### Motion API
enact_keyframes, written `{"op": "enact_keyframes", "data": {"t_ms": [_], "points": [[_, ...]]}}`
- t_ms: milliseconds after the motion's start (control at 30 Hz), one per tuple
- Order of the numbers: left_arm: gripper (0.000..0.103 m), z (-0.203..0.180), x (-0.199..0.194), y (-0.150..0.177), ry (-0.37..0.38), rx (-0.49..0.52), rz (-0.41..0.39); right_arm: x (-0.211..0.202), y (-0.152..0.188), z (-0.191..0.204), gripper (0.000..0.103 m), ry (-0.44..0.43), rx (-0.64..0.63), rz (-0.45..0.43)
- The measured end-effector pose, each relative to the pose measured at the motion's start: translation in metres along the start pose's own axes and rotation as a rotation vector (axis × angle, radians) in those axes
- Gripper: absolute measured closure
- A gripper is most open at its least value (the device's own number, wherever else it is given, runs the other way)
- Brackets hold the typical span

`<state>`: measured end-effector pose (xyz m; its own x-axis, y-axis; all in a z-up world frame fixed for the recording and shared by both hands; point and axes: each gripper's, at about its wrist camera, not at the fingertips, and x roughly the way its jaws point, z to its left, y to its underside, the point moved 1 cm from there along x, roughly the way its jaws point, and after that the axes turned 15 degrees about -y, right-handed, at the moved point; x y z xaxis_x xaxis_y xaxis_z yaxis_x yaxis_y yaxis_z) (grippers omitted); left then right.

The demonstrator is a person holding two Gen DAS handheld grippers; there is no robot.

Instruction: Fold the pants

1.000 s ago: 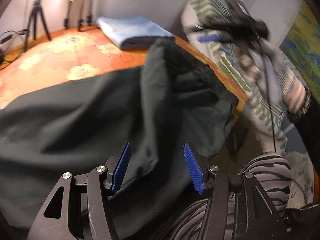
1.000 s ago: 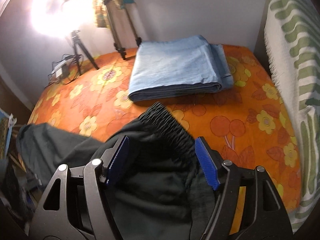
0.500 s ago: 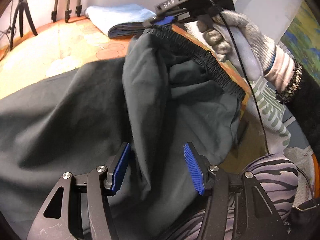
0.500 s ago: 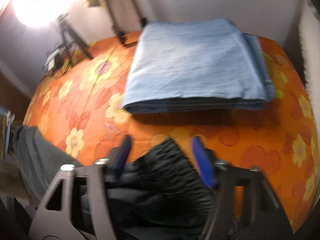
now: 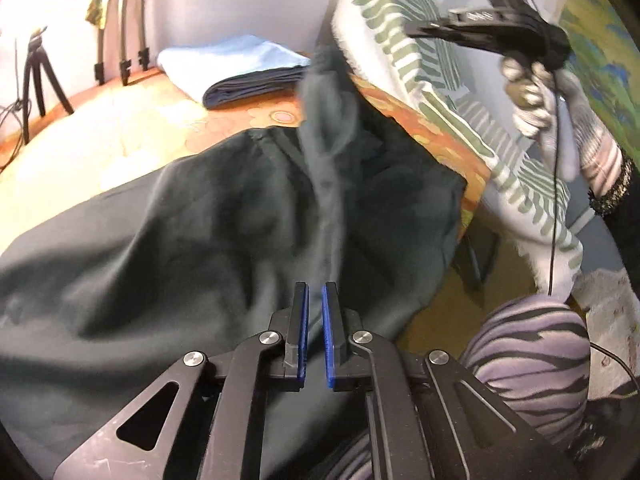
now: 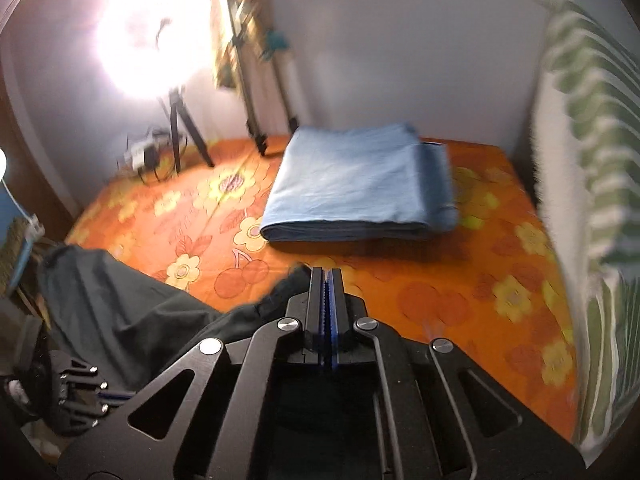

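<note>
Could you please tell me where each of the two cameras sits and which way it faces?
Left wrist: behind the left claw, facing along the bed over the dark pants; gloved right hand shows.
Right wrist: behind the right claw, facing the far wall.
Shared: pants, blue folded cloth, orange bedsheet.

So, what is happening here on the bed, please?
A person is folding dark pants on a bed with an orange flowered cover. The left hand-held gripper is nearly shut on a raised fold of the pants. The right hand-held gripper is shut near the edge of the cloth, but whether it grips any cloth cannot be seen. The pants lie loose and not yet folded. A folded blue cloth lies farther back on the bed.
</note>
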<state>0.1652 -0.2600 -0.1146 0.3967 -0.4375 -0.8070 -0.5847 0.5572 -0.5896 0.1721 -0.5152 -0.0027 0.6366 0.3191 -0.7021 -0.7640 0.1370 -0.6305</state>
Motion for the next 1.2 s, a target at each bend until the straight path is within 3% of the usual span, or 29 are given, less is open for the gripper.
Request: {"op": "enact_keyframes", "data": {"t_ms": [133, 267, 300, 367, 400, 433, 467, 500, 667, 867, 1100, 1167, 1200], "points": [[0.098, -0.008, 0.001, 0.005, -0.005, 0.040, 0.017, -0.043, 0.045, -0.016, 0.101, -0.038, 0.062, 0.000], [0.098, -0.010, 0.007, 0.008, -0.012, 0.039, 0.046, -0.040, 0.061, -0.022, 0.099, -0.082, 0.133, 0.061], [0.097, -0.009, 0.007, 0.008, -0.017, 0.032, 0.045, -0.036, 0.061, -0.022, 0.092, -0.089, 0.146, 0.067], [0.096, -0.007, 0.004, 0.008, -0.027, 0.022, 0.036, -0.021, 0.053, -0.016, 0.069, -0.116, 0.152, 0.074], [0.086, -0.005, 0.003, 0.009, -0.037, 0.015, 0.032, -0.016, 0.051, -0.013, 0.053, -0.122, 0.149, 0.076], [0.079, -0.004, 0.002, 0.010, -0.038, 0.010, 0.034, -0.008, 0.047, -0.009, 0.050, -0.126, 0.146, 0.078], [0.064, -0.001, 0.001, 0.011, -0.043, -0.001, 0.034, 0.000, 0.042, -0.004, 0.050, -0.131, 0.145, 0.084], [0.060, 0.002, 0.001, 0.012, -0.053, -0.016, 0.029, 0.010, 0.037, 0.000, 0.050, -0.134, 0.143, 0.094], [0.060, 0.015, 0.006, 0.017, -0.054, -0.067, 0.039, 0.065, 0.019, 0.023, 0.050, -0.122, 0.181, 0.165], [0.060, 0.021, 0.008, 0.022, -0.034, -0.075, 0.036, 0.115, 0.002, 0.044, 0.043, -0.077, 0.266, 0.216], [0.060, 0.013, 0.010, 0.027, -0.035, -0.029, 0.032, 0.165, -0.003, 0.053, 0.044, 0.163, 0.189, 0.320], [0.060, 0.011, 0.012, 0.028, -0.038, -0.016, 0.028, 0.169, 0.000, 0.052, 0.075, 0.164, 0.172, 0.334], [0.060, 0.010, 0.012, 0.028, -0.040, -0.010, 0.026, 0.170, 0.002, 0.050, 0.100, 0.152, 0.181, 0.346]]}}
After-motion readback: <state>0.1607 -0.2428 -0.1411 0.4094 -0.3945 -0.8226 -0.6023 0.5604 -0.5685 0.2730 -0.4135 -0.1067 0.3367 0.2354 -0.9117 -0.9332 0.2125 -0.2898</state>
